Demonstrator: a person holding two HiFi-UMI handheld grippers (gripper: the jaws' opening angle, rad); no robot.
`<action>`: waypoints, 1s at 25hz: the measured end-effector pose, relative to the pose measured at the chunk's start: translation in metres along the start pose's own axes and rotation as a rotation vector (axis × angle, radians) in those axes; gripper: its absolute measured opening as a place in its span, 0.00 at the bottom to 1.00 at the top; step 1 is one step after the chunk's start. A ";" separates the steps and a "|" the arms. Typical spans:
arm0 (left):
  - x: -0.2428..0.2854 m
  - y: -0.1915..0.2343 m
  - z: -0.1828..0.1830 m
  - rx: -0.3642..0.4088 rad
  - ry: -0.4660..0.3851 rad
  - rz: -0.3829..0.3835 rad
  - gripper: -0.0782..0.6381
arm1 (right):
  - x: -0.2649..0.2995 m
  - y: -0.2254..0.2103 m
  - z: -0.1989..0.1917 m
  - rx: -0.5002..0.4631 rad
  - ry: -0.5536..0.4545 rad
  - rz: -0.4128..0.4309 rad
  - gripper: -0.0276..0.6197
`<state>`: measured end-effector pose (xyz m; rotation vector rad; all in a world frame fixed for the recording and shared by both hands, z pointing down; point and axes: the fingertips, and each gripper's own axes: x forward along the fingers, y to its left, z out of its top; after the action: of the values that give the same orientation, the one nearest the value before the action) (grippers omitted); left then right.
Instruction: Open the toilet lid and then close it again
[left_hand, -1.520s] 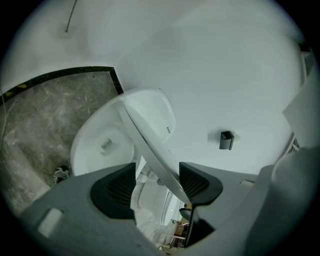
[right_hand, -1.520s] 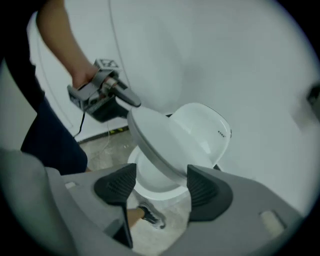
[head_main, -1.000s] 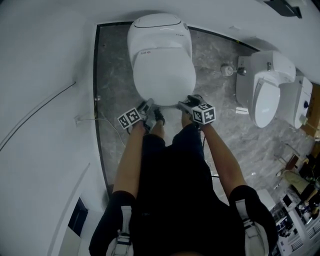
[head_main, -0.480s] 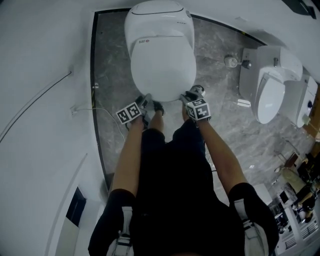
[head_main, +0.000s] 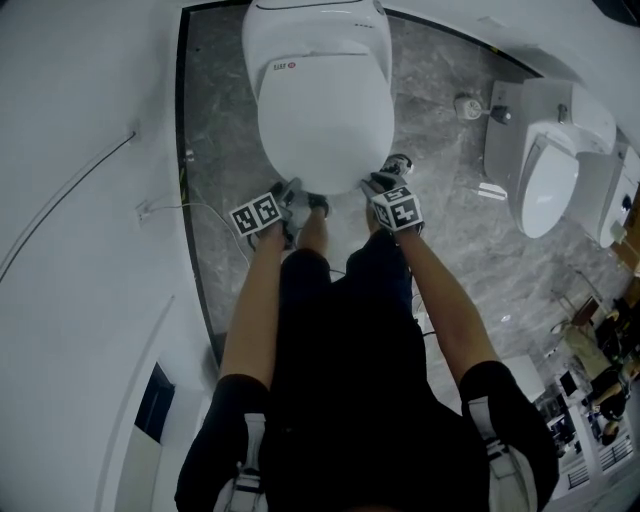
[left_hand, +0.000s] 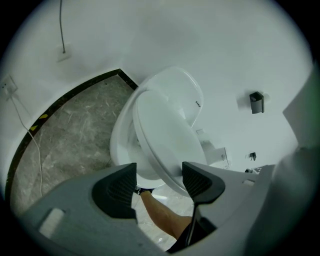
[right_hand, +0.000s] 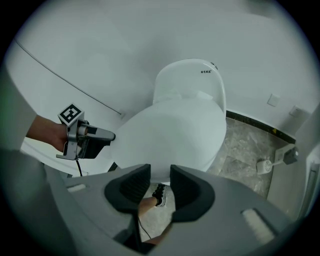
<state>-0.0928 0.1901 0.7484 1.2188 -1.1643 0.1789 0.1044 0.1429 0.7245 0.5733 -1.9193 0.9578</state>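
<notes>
White glazed ceramic, smooth and rounded, forms the toilet (head_main: 315, 40). Its egg-shaped toilet lid (head_main: 325, 125) lies low over the bowl. In the left gripper view a thin seam of shadow runs between the lid's rim and the bowl beneath. Around the toilet the floor (head_main: 450, 230) is grey veined stone, edged on the toilet's left by a black border strip (head_main: 183, 200). Beyond the strip a thin cable (head_main: 70, 215) runs along the plain white wall. To the toilet's right stands a second toilet (head_main: 550, 170), also white and glossy.

Both grippers sit at the lid's front edge, the end farthest from the toilet's tank. The left gripper (head_main: 291, 190) is at the front-left corner, rolled so the rim passes slantwise between its black ribbed pads (left_hand: 120, 192). Its jaws stand wide, with the rim close to one pad and clear of the other, so it is released. The right gripper (head_main: 377, 185) is at the front-right corner. Its jaws have just closed in to a narrow slot, and the lid's rim fills the top of that slot, apparently pinched. A dark shoe (right_hand: 159, 195) shows through the slot below.

Bare forearms (head_main: 255, 300) reach forward and down to the lid. The wrists are bent so both grippers point steeply downward, with the marker cubes (head_main: 258, 214) facing up.
</notes>
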 end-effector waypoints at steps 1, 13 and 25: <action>0.001 0.003 -0.001 0.005 0.012 0.008 0.53 | 0.003 0.000 -0.002 -0.015 0.007 0.000 0.24; 0.023 0.031 -0.019 -0.052 0.054 0.030 0.52 | 0.037 -0.008 -0.028 -0.058 0.060 -0.025 0.23; 0.048 0.059 -0.033 -0.037 0.085 0.036 0.52 | 0.070 -0.020 -0.048 -0.074 0.086 -0.027 0.19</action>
<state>-0.0899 0.2187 0.8263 1.1476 -1.1121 0.2333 0.1079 0.1685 0.8076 0.5056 -1.8577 0.8767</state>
